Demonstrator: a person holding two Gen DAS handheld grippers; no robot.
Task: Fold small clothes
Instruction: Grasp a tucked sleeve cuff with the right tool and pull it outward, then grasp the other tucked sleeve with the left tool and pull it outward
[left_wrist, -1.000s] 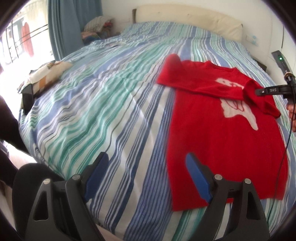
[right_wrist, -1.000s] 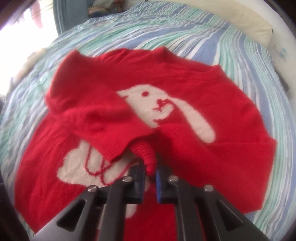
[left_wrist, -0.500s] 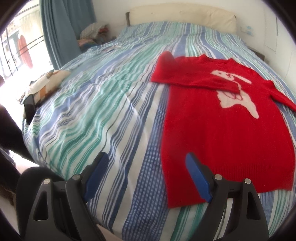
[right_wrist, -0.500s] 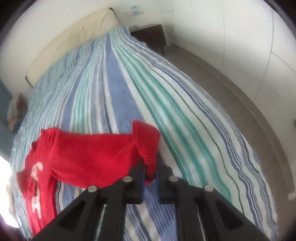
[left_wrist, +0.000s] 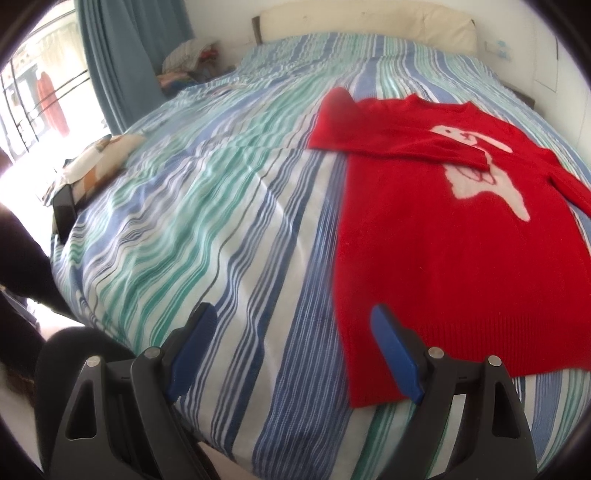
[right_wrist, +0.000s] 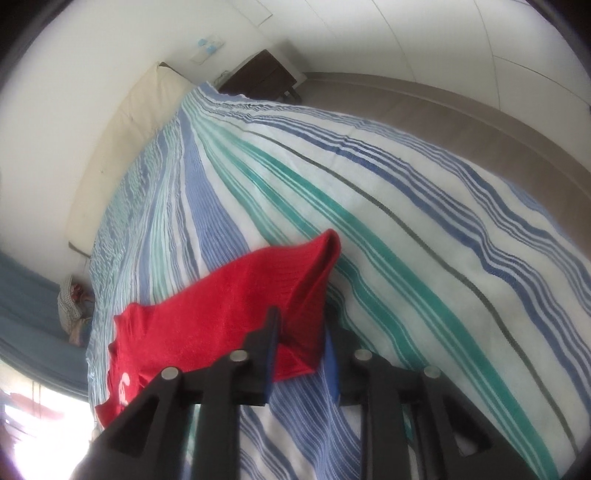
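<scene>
A red sweater (left_wrist: 454, 229) with a white rabbit motif lies flat on the striped bed, one sleeve folded across its chest. My left gripper (left_wrist: 291, 347) is open and empty, hovering over the near bed edge, its right finger over the sweater's lower left corner. In the right wrist view the other sleeve (right_wrist: 258, 299) stretches out sideways over the bedspread. My right gripper (right_wrist: 301, 354) has its jaws parted with the sleeve's cuff end lying between them.
The blue, green and white striped bedspread (left_wrist: 192, 206) covers the bed. A cream headboard (left_wrist: 369, 18) stands at the far end. A pillow and dark object (left_wrist: 92, 166) lie at the left edge. A dark nightstand (right_wrist: 258, 77) stands by the wall.
My right gripper pulled the sleeve off the sweater's chest out to the side and its jaws have parted around the cuff. My left gripper stayed open and shifted only slightly.
</scene>
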